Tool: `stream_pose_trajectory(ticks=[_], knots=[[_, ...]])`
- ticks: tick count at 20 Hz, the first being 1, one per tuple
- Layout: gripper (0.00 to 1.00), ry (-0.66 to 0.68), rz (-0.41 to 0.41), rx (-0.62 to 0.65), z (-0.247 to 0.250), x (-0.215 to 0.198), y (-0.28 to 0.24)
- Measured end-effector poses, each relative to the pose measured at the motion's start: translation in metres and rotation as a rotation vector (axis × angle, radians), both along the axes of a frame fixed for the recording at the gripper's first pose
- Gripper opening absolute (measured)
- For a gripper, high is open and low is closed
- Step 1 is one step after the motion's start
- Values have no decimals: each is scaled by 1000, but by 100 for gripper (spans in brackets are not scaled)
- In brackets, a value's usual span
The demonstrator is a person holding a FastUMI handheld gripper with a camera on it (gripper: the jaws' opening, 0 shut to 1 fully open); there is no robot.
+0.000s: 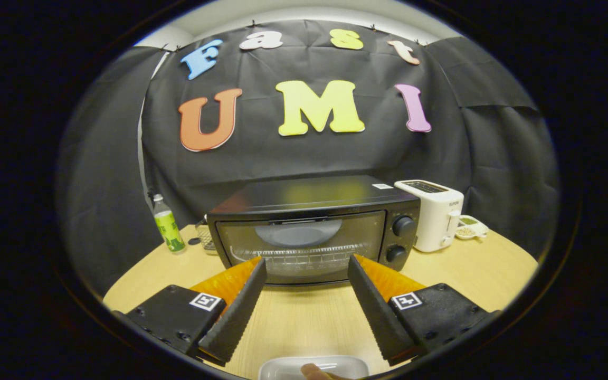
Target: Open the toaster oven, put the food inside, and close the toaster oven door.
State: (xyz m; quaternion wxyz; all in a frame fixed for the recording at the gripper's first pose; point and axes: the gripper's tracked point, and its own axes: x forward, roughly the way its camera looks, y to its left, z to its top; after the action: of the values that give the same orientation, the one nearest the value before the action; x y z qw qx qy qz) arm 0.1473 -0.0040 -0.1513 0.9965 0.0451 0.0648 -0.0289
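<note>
Closed toaster oven on a wooden surface, gripper spread before it.
A white toaster stands just right of the oven, a bottle to its left; a white dish holding food lies below the fingers.

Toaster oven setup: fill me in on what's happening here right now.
A person's handheld gripper hangs open above the light wooden table, its fingers spread and holding nothing, aimed at the black toaster oven with a glass door. The door is shut. A white rectangular dish with a bit of food sits on the table near the fingers' base. A white pop-up toaster stands beside the oven's knobs, and a green-labelled bottle on its other side.
</note>
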Motion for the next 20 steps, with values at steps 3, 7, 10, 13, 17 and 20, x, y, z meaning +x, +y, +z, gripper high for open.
stream_pose_trajectory(ticks=[3, 7, 10, 13, 17, 20], knots=[[100, -6, -4, -11, 8, -19, -2], [100, -41, -3, -40, 25, -49, -2], [100, -61, -2, -60, 38, -73, -3], [100, -79, -13, -78, 50, -98, -6], [100, -99, -6, -83, 82, -131, -7], [100, -123, 3, -80, 112, -156, -9]])
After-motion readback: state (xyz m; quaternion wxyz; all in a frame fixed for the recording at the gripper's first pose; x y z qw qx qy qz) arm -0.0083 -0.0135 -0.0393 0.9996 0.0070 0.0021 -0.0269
